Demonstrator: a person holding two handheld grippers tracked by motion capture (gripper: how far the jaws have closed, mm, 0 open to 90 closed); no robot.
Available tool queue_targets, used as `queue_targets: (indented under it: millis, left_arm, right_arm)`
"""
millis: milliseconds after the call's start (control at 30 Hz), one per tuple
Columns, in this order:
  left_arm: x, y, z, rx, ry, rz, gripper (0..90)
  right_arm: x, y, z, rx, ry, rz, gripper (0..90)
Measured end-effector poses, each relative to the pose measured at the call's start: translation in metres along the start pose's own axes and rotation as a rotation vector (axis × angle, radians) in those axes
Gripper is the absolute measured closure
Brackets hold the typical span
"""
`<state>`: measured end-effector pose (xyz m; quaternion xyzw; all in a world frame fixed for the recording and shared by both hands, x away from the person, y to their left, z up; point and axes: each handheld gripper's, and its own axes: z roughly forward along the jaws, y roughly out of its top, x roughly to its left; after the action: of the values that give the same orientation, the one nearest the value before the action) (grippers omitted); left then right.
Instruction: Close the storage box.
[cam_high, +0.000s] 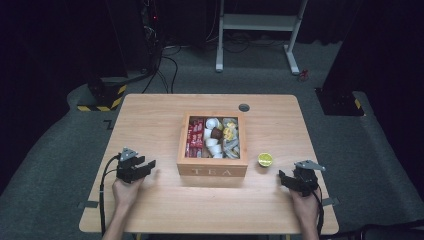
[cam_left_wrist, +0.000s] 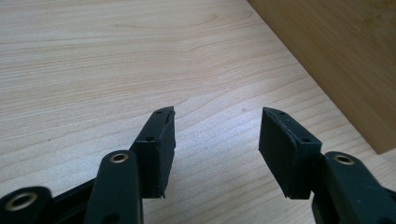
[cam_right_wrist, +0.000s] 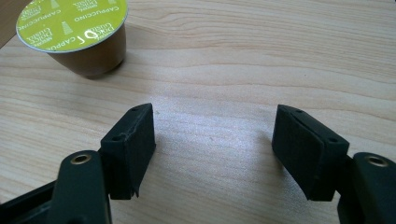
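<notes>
A wooden box marked TEA (cam_high: 212, 171) stands open at the middle of the table, packed with red sachets, white cups and other small items. Its side wall (cam_left_wrist: 341, 60) rises at the right of the left gripper view. Just right of the box sits a coffee capsule (cam_high: 265, 159) with a lime-green lid (cam_right_wrist: 74, 32). My left gripper (cam_high: 148, 166) is low over the wood left of the box, open, with nothing between its jaws (cam_left_wrist: 218, 112). My right gripper (cam_high: 283, 179) is open too, right of the capsule, with bare tabletop between its jaws (cam_right_wrist: 213, 109).
The light wooden table (cam_high: 150, 115) has a round cable hole (cam_high: 244, 107) behind the box. Beyond its far edge are floor cables, a white desk frame (cam_high: 260, 22) and a yellow-and-black striped base (cam_high: 102, 97).
</notes>
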<state>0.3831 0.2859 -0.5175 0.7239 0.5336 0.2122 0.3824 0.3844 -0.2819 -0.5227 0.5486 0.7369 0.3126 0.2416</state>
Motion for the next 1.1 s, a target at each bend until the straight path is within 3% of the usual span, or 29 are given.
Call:
queue_targets:
  millis: [167, 500, 700, 1100]
  left_arm:
    - [-0.004, -0.001, 0.004, 0.015, 0.024, 0.030, 45.3]
    - [-0.008, -0.005, 0.010, 0.040, 0.035, 0.044, 44.5]
    - [-0.013, -0.006, 0.011, 0.040, 0.061, 0.079, 42.8]
    - [-0.017, -0.006, 0.012, 0.044, 0.070, 0.073, 35.7]
  right_arm:
    - [0.000, 0.000, 0.000, 0.000, 0.000, 0.000, 30.1]
    - [0.000, 0.000, 0.000, 0.000, 0.000, 0.000, 30.1]
    - [0.000, 0.000, 0.000, 0.000, 0.000, 0.000, 30.1]
    - [0.000, 0.000, 0.000, 0.001, -0.001, -0.001, 30.0]
